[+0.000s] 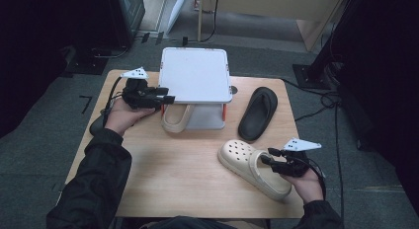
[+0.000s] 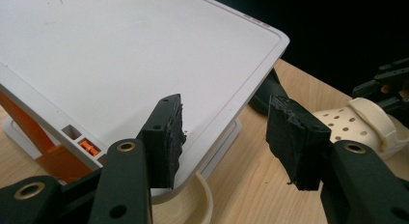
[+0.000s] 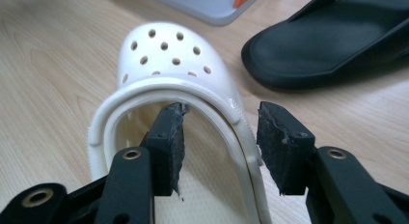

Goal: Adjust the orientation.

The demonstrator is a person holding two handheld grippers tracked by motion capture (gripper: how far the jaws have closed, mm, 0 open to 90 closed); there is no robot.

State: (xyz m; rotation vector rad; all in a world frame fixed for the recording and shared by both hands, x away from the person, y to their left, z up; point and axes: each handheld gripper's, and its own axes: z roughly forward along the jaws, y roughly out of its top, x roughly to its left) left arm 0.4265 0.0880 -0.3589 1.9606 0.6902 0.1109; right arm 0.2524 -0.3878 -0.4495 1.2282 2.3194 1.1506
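Note:
A cream clog (image 1: pixel 254 167) lies on the wooden table at the front right, its holed toe (image 3: pixel 164 55) pointing away from my right gripper (image 1: pixel 269 156). That gripper (image 3: pixel 222 113) is open and straddles the clog's side rim and strap: one jaw is inside the shoe, the other outside, and the inner pad stands apart from the wall. A second cream clog (image 1: pixel 177 118) sits partly under a white two-level rack (image 1: pixel 196 73). My left gripper (image 1: pixel 168 96) is open and empty at the rack's left front corner (image 2: pixel 224 118).
A black slipper (image 1: pixel 258 113) lies to the right of the rack, just beyond the front clog (image 2: pixel 347 120). A dark object (image 1: pixel 97 124) rests under the left hand at the table's left edge. Orange posts (image 2: pixel 29 122) carry the rack's top.

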